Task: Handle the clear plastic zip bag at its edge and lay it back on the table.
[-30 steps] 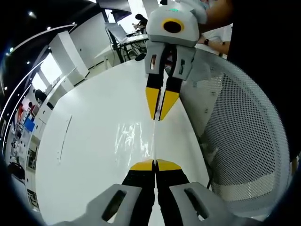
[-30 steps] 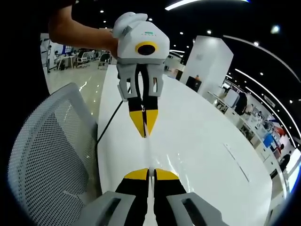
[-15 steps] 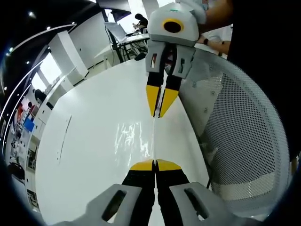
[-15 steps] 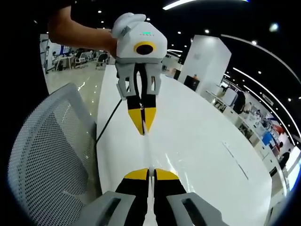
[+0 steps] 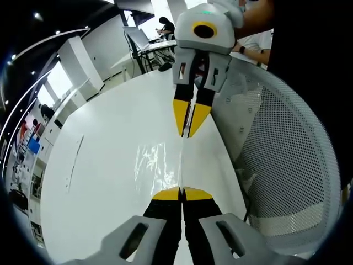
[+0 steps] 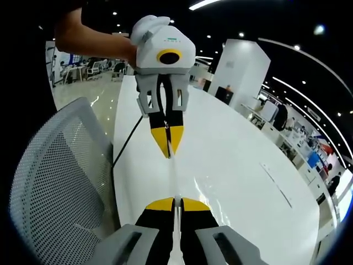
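Bag edge — between both grippers

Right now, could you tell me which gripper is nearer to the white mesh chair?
Neither clearly: the left gripper and right gripper pinch opposite ends of the zip bag, both beside the mesh chair.

In the left gripper view the zip bag stretches from lower centre to centre frame over the tabletop, with a mesh chair at right.
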The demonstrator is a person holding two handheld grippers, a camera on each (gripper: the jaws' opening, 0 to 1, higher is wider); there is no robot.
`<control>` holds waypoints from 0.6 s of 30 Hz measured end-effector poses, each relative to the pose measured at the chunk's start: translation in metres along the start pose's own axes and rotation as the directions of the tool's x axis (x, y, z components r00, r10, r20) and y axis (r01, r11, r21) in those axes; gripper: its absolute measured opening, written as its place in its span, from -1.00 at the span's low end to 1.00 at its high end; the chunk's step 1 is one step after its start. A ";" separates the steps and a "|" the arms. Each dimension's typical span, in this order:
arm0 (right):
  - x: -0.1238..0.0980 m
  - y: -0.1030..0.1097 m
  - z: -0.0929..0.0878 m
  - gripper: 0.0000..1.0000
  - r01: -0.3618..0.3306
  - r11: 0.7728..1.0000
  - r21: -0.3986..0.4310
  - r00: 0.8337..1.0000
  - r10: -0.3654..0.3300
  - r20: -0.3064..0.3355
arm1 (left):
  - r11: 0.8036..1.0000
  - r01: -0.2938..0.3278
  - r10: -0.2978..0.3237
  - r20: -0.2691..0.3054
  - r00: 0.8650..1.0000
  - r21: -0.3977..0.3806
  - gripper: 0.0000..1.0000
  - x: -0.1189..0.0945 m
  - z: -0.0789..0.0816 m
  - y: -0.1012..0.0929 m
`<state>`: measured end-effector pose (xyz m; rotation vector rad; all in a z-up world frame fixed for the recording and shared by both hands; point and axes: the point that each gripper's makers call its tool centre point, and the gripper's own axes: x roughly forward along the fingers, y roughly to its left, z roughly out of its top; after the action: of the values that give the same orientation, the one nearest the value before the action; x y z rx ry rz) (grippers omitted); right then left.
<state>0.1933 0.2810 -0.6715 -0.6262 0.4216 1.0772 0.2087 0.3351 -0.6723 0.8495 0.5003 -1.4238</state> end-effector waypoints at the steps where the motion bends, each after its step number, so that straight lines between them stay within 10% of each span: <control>1: 0.000 0.000 0.000 -1.00 0.001 1.000 0.001 1.000 -0.001 0.000 | 1.000 0.001 -0.001 0.000 1.000 0.000 -1.00 0.000 0.000 0.000; 18: -0.003 0.000 -0.003 -1.00 0.011 1.000 0.015 1.000 -0.011 -0.003 | 1.000 0.012 -0.012 0.007 1.000 -0.001 -1.00 0.001 -0.001 0.000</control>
<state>0.1922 0.2773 -0.6722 -0.6157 0.4278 1.0616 0.2089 0.3347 -0.6739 0.8416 0.5022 -1.4372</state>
